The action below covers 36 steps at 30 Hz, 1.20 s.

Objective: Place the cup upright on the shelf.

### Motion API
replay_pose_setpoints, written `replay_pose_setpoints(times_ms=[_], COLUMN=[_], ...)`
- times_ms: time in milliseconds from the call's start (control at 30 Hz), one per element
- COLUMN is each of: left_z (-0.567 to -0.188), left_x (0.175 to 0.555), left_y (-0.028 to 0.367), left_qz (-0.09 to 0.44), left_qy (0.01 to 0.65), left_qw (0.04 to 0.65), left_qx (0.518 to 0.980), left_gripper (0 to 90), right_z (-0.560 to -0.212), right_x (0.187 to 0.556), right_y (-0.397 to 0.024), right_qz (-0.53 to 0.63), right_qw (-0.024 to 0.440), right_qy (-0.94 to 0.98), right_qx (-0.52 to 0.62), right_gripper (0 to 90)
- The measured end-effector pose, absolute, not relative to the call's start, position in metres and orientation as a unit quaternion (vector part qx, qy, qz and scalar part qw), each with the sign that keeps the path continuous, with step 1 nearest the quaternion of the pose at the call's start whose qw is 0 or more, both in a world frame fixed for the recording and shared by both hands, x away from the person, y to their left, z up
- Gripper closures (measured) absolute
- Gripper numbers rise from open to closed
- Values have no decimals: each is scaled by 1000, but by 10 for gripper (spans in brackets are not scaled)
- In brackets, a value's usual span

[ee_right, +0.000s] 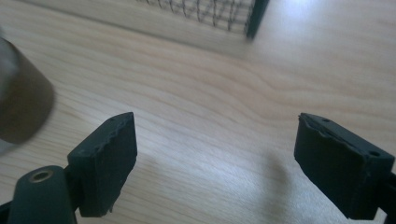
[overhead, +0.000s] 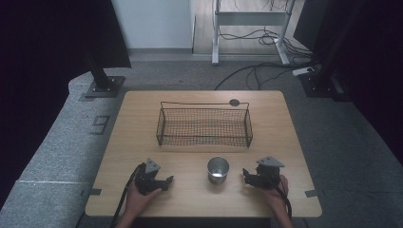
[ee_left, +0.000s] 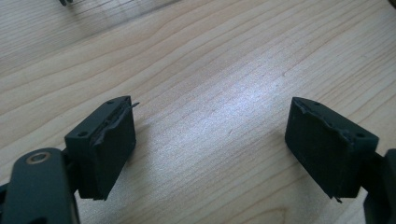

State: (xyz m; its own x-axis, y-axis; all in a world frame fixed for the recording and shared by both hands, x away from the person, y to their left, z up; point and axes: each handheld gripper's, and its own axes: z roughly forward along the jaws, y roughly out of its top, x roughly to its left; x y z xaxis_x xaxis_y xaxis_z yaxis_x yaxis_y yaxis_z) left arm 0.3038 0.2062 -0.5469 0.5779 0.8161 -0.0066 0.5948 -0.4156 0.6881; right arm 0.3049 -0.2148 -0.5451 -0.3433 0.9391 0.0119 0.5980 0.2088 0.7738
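Between spread tools point(overhead: 169, 180) point(overhead: 245, 174), cup point(overhead: 218, 170) near table edge point(overhead: 204, 211)

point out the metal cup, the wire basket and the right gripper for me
metal cup point(overhead: 218, 170): high view, on its open inside.
wire basket point(overhead: 204, 141): high view, on its near mesh wall.
right gripper point(ee_right: 215, 163): right gripper view, midway between its fingertips, over bare table.

wire basket point(overhead: 204, 127) mid-table point(overhead: 142, 109), metal cup point(overhead: 218, 169) just in front of it, left gripper point(overhead: 164, 183) left of cup, right gripper point(overhead: 247, 175) right of cup
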Motion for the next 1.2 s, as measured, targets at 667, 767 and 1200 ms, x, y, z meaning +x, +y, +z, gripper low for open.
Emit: replay_pose_setpoints(times_ms=[667, 767, 1200], left_z=[-547, -547, -547], left_x=[304, 304, 304], left_y=[206, 206, 206], left_qz=[167, 167, 167], left_qy=[428, 428, 428], left_qw=[330, 330, 331], left_qx=[824, 825, 824], left_gripper=[163, 163, 163], right_z=[-503, -499, -480], right_x=[285, 282, 272], right_y=[-189, -187, -163], right_qz=[434, 440, 462], right_qw=[232, 233, 230], right_qy=[731, 730, 739], right_qx=[473, 467, 433], right_gripper=[145, 144, 133])
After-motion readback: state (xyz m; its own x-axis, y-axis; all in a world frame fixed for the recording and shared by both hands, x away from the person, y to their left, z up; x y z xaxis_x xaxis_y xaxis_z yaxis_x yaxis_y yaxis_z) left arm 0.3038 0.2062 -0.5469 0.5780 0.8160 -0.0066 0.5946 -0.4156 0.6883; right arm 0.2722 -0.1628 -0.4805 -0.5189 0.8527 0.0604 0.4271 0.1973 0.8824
